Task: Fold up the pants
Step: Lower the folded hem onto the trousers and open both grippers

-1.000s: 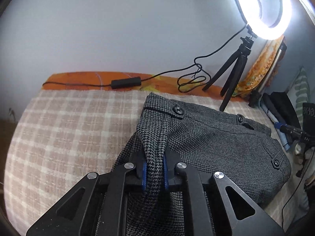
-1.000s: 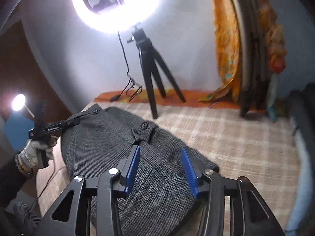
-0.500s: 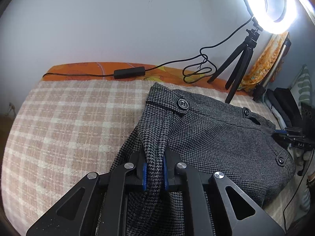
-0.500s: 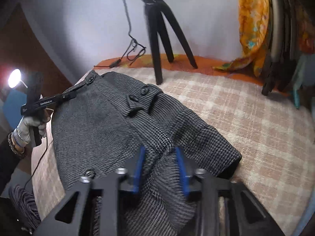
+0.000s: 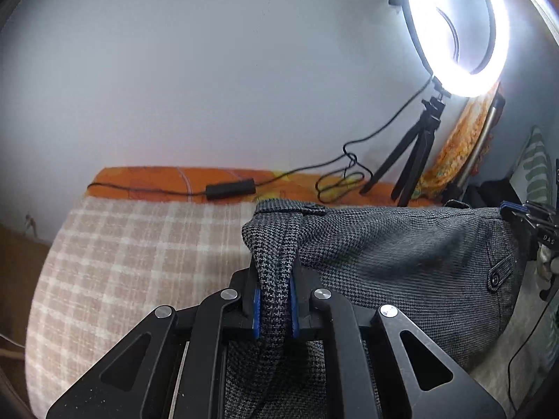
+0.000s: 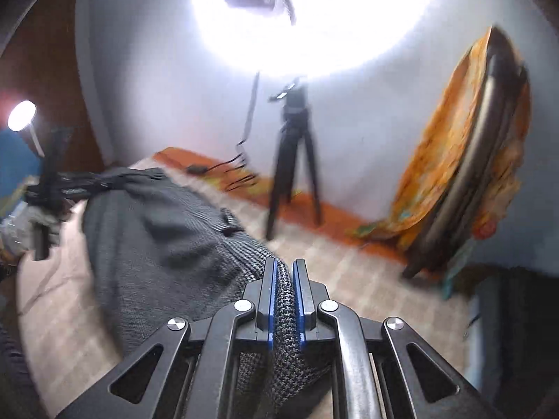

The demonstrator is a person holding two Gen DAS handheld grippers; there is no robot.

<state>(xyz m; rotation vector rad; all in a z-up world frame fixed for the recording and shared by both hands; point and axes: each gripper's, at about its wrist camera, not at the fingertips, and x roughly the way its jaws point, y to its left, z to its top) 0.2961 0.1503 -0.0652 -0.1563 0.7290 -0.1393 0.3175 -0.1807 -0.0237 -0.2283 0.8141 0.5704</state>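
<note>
My left gripper (image 5: 275, 305) pinches a fold of the pants (image 5: 401, 262); my right gripper (image 6: 284, 300) clamps another. The pants hang above the blanket (image 5: 139, 244), toward three o'clock in the left view.

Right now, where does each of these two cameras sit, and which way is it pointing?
Left wrist: rides the left gripper, looking along its fingers, shut on the grey pants, toward the wall and ring light; the right gripper shows far right.
Right wrist: rides the right gripper, also shut on the pants; the gloved left hand shows far left.
Shared: pants, checked blanket, tripod, ring light.
</note>
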